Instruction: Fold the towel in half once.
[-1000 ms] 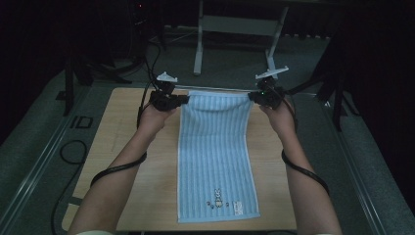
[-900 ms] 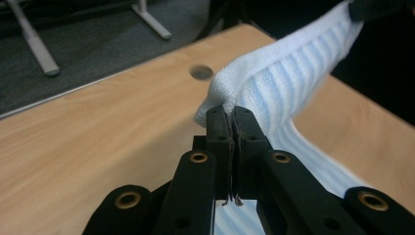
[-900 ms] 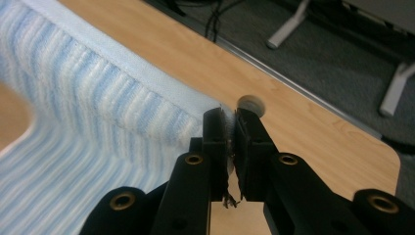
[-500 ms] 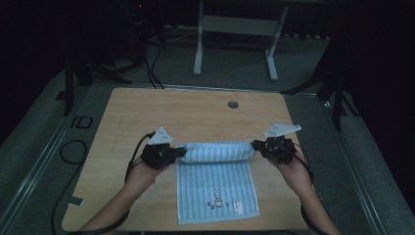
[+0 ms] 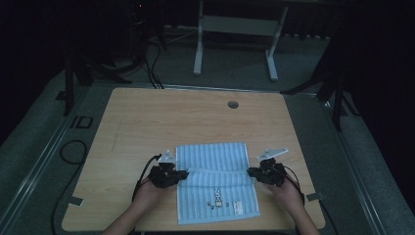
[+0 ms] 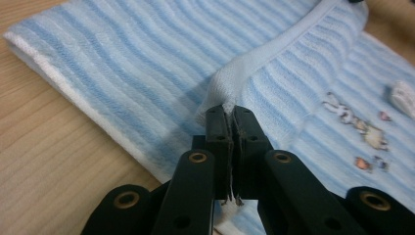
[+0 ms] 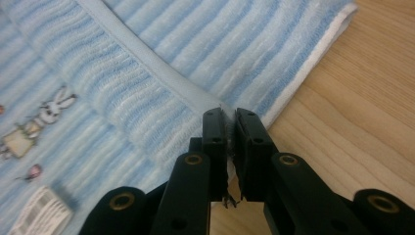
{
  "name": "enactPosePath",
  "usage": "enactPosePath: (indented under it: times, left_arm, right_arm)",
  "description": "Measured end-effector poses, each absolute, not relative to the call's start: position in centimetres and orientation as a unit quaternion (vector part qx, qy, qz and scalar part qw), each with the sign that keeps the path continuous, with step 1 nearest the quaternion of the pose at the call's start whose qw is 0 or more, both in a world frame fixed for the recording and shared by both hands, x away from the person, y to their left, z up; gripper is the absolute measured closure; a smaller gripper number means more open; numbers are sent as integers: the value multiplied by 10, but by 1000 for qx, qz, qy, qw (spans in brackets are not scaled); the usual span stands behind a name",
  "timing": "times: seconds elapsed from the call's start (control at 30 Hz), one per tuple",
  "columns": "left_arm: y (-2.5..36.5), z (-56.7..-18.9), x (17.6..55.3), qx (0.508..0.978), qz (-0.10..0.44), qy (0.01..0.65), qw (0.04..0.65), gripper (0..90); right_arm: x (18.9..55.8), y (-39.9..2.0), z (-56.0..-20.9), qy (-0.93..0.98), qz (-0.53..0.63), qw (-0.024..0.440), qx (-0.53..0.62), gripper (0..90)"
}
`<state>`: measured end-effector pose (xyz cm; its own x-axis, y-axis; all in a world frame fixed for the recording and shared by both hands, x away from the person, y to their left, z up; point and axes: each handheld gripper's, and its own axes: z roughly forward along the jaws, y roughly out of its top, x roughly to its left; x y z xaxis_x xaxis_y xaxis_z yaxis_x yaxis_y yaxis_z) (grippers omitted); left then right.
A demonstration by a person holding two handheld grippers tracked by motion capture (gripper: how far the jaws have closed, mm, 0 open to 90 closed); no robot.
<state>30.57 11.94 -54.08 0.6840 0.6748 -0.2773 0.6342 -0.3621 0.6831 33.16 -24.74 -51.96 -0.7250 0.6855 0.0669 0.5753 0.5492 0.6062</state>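
High view: a light-blue striped towel [image 5: 215,181] lies on the near half of the wooden bench [image 5: 147,122], doubled over on itself, with its hemmed edge laid across the middle of the lower layer. That lower layer carries a small embroidered rabbit [image 5: 216,198] and a sewn label [image 5: 238,207] near the person's side. The cloth is soft terry, light and limp; I judge it will sag and crease wherever it is not held, so the corners of the hem are the sensible hold, one at each end, kept level and taut. The left tool [image 5: 180,175] is closed on the hem's left corner; in the left gripper view the fabric is pinched between its jaws [image 6: 230,122]. The right tool [image 5: 252,172] is likewise clamped on the right corner [image 7: 229,125]. No containers are on the bench; a round cable hole [image 5: 233,104] sits near its far edge.
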Motion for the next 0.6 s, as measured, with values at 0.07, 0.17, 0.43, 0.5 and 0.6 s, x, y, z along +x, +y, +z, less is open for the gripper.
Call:
enactPosePath:
  times: [0.07,0.17,0.43,0.5,0.6]
  left_arm:
    - [119,-537,309,823,31,398,404,863]
    - [120,-518,305,816,44,385,429,863]
    - [136,-474,249,833,33,301,463,620]
    - [150,-478,211,853,1,290,434,450]
    - [154,-484,206,852,-5,300,430,433]
  right_arm:
    - [337,-246,-519,877,306,90,361,837]
    - [340,-246,-506,873,318,95,357,837]
    - [279,-263,-448,851,395,129,321,809]
    - [226,-285,-453,858,386,107,320,585]
    - [220,-294,-461,859,369,102,341,572]
